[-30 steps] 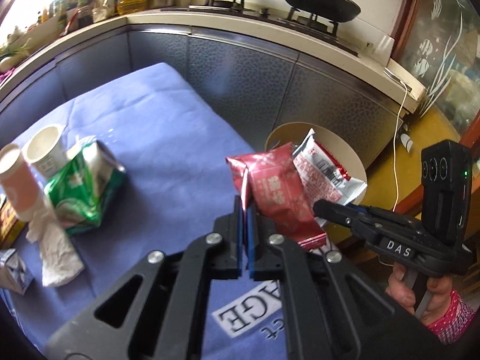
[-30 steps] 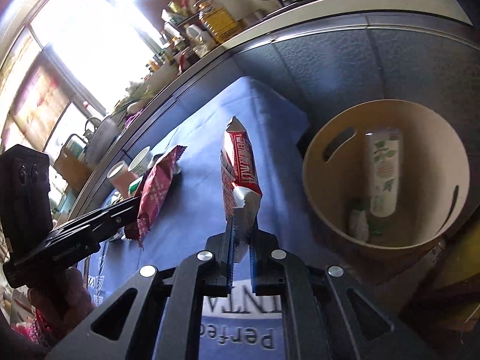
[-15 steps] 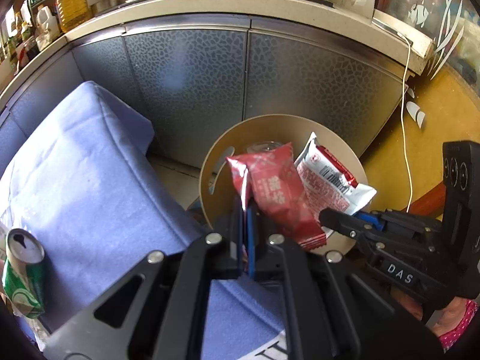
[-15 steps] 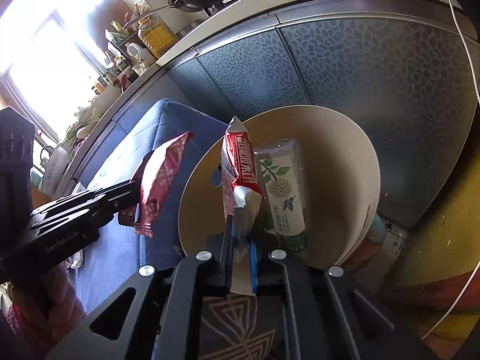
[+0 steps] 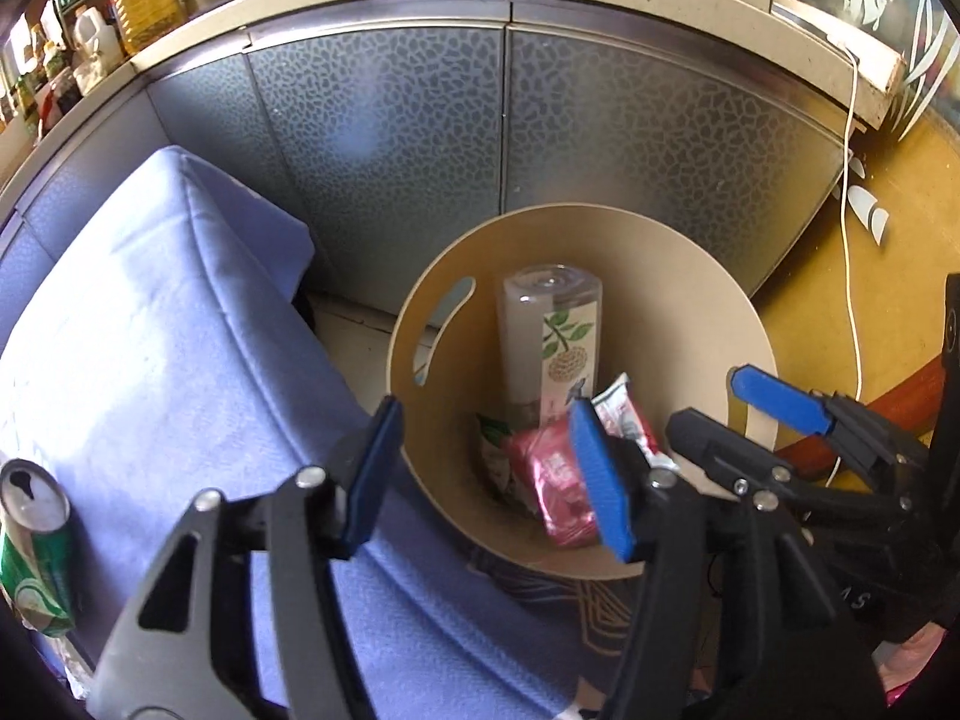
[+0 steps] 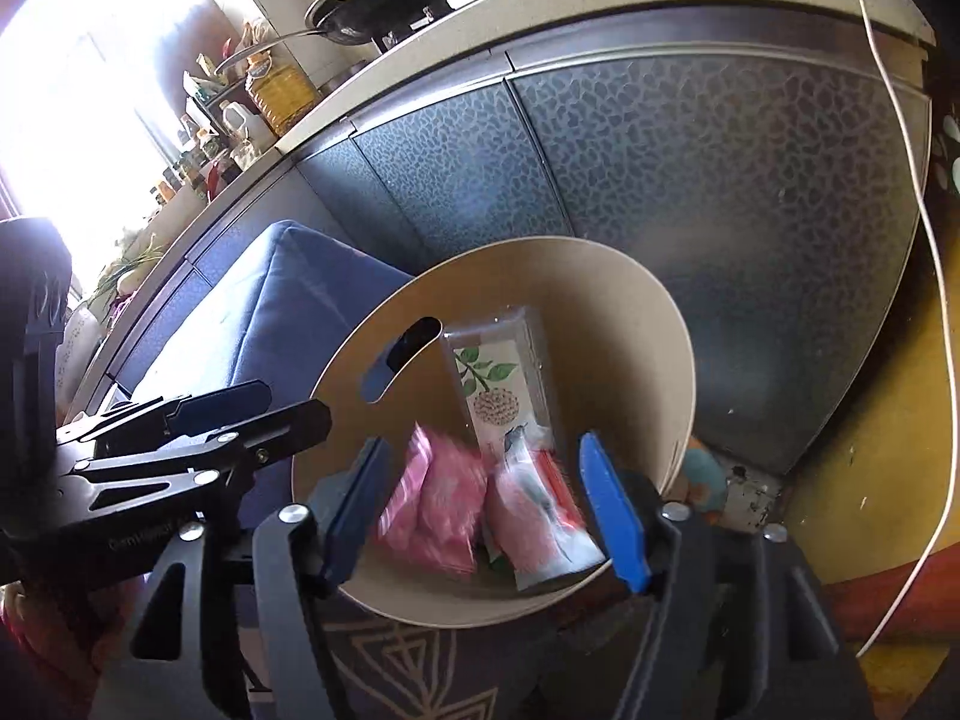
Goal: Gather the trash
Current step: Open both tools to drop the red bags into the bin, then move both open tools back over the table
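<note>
Release step: both grippers (image 5: 486,468) (image 6: 486,501) over bin (image 5: 708,276), jaws opening, empty; wrappers (image 5: 555,480) inside. Next: back toward can (image 5: 30,534).

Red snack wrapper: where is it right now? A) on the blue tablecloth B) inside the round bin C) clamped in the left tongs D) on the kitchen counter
B: the red snack wrapper lies in the round bin beside the clear bottle, and the opening left tongs hold nothing.

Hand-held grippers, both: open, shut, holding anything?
Left hand-held gripper: jaws opening, nothing between them.
Right hand-held gripper: jaws opening, nothing between them.
</note>
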`<state>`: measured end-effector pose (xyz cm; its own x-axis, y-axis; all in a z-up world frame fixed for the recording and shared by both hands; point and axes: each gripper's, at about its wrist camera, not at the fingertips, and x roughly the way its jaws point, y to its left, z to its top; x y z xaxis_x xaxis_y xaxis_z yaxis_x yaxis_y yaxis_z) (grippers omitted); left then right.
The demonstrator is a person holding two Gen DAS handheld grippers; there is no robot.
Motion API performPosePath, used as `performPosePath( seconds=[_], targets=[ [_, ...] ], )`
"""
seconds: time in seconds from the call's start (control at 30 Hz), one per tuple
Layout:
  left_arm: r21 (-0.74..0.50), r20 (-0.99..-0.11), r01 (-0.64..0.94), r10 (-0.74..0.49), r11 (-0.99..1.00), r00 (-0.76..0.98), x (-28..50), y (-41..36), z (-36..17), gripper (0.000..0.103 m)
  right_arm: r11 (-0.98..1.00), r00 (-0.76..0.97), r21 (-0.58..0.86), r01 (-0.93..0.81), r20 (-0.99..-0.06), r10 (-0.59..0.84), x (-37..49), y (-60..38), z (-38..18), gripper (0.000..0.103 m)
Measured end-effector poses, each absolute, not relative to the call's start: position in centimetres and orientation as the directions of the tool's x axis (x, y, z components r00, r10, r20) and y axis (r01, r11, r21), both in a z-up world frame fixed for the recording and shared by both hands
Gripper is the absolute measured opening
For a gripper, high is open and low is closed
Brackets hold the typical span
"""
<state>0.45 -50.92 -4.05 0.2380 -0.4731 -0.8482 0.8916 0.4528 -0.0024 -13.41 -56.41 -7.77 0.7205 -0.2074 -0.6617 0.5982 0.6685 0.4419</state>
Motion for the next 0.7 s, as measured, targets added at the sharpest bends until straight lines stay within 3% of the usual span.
performPosePath(
  seconds=[0.37,0.7],
  targets=[
    [-0.035,-0.819,0.867,-0.511,0.497,0.260,0.6,-46.5,-2.4,0.056,0.696,0.749,0.444,0.564,-0.630,-0.206,-13.3,-54.0,-5.8,0.067],
    [-0.078,-0.778,0.809,-0.543,0.582,0.316,1.6,-38.1,-1.3,0.056,0.764,0.777,0.431,0.480,-0.613,-0.143,-10.1,-49.3,-2.9,0.067]
  ],
)
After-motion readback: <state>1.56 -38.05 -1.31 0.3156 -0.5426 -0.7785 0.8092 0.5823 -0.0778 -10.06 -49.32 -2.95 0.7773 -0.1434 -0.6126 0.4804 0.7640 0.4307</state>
